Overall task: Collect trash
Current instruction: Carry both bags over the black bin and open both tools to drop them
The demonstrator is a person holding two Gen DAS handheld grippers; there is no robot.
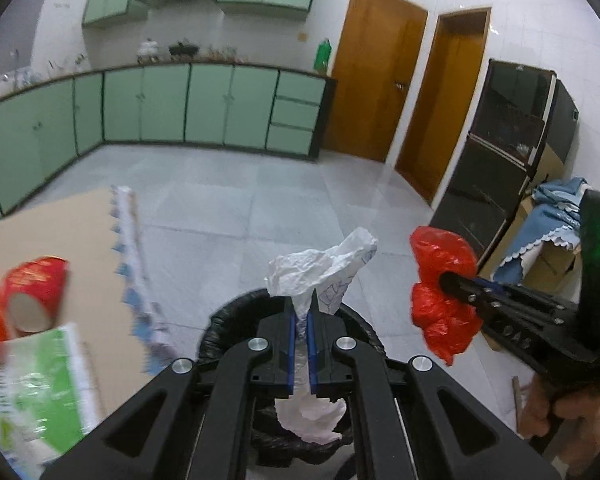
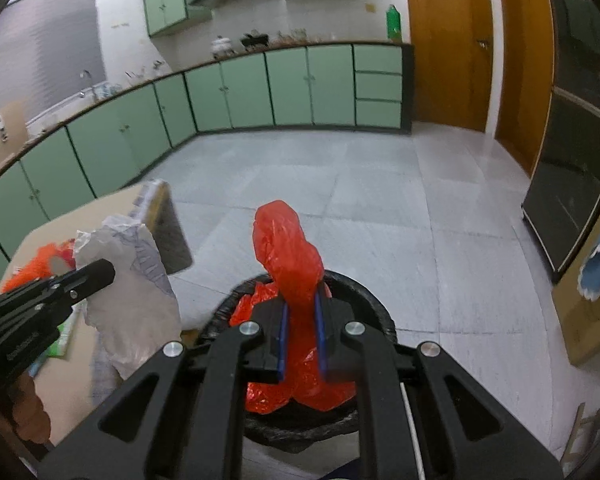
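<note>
White crumpled paper (image 1: 324, 268) clamped between the blue pads of the left gripper (image 1: 303, 312), jaws nearly touching, one end sticking up past the fingertips, the other bulging out behind the pads. Held directly above the bin (image 1: 220, 320), black liner around the rim. Red plastic bag (image 2: 292, 256) pinched tight in the right gripper (image 2: 302, 312), top end rising past the tips, bottom end hanging low in the mouth of the same bin (image 2: 374, 312), more red film showing beside the left pad. Seen from the left wrist, red bag (image 1: 440, 280) off to the right, level with the paper, right gripper (image 1: 452, 282) reaching in from the right edge, a hand (image 1: 548, 412) on its grip. Seen from the right wrist, paper (image 2: 132, 280) off to the left, left gripper (image 2: 100, 272) closed on it. Left of the bin, a table (image 1: 60, 220) with a fringed cloth edge, carrying a red cup (image 1: 36, 292) on its side and a green-and-white pack (image 1: 40, 384), both blurred. Beyond, grey tiled floor (image 1: 260, 192), green cabinets (image 1: 204, 104), two wooden doors (image 1: 376, 72), a dark cabinet (image 1: 500, 152).
</note>
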